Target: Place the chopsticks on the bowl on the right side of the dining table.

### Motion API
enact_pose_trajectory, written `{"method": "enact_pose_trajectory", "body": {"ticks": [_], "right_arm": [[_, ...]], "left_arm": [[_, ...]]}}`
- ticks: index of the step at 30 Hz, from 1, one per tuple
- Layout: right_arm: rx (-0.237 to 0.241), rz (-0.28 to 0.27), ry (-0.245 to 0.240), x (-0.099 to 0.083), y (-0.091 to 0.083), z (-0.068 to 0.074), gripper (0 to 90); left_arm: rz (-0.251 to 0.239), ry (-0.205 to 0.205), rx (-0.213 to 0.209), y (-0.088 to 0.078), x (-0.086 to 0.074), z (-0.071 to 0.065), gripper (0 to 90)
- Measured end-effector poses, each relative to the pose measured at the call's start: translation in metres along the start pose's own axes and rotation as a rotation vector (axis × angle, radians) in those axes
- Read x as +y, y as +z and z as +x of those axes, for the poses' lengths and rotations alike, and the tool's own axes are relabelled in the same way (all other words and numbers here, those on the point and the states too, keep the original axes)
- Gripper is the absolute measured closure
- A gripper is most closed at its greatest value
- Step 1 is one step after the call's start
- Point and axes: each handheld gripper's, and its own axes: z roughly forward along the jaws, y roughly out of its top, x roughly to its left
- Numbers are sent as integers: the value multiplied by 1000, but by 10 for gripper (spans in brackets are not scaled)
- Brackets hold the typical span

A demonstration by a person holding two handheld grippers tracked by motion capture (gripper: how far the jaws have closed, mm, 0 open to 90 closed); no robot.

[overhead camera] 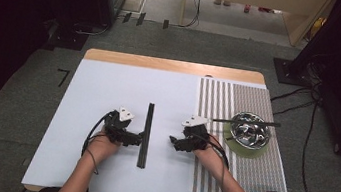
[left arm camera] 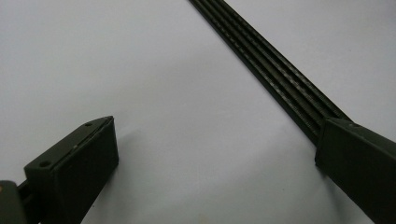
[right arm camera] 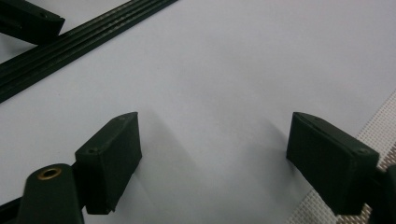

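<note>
White bench, long black strip lying mid-sheet between both tongs. Left tongs apart, one jaw touching strip. Right tongs apart, empty, near. Likely approach stage; next, closing squarely on strip.

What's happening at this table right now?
A person sits at the table with a gripper in each hand. The left gripper is open beside a long black ribbed strip lying on the white surface, one jaw at its edge. The right gripper is open too, holding nothing. A metal bowl sits on a green plate on the striped mat, with a black stick across it.
</note>
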Motion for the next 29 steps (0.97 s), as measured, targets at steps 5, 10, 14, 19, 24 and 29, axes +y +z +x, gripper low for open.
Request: {"method": "enact_pose_trajectory", "body": {"ticks": [5, 10, 14, 19, 24, 29], "right_arm": [[13, -10, -1, -1, 1, -1, 148], [12, -11, -3, -1, 1, -1, 148], [11, -12, -5, -1, 1, -1, 148], [11, -12, -6, -1, 1, -1, 148], [11, -12, -6, -1, 1, -1, 148], [11, -12, -5, -1, 1, -1, 147]], "left_arm": [[0, 1, 0, 0, 0, 0, 0], [0, 0, 0, 0, 0, 0, 0], [0, 0, 0, 0, 0, 0, 0], [0, 0, 0, 0, 0, 0, 0], [0, 1, 0, 0, 0, 0, 0], [0, 0, 0, 0, 0, 0, 0]]}}
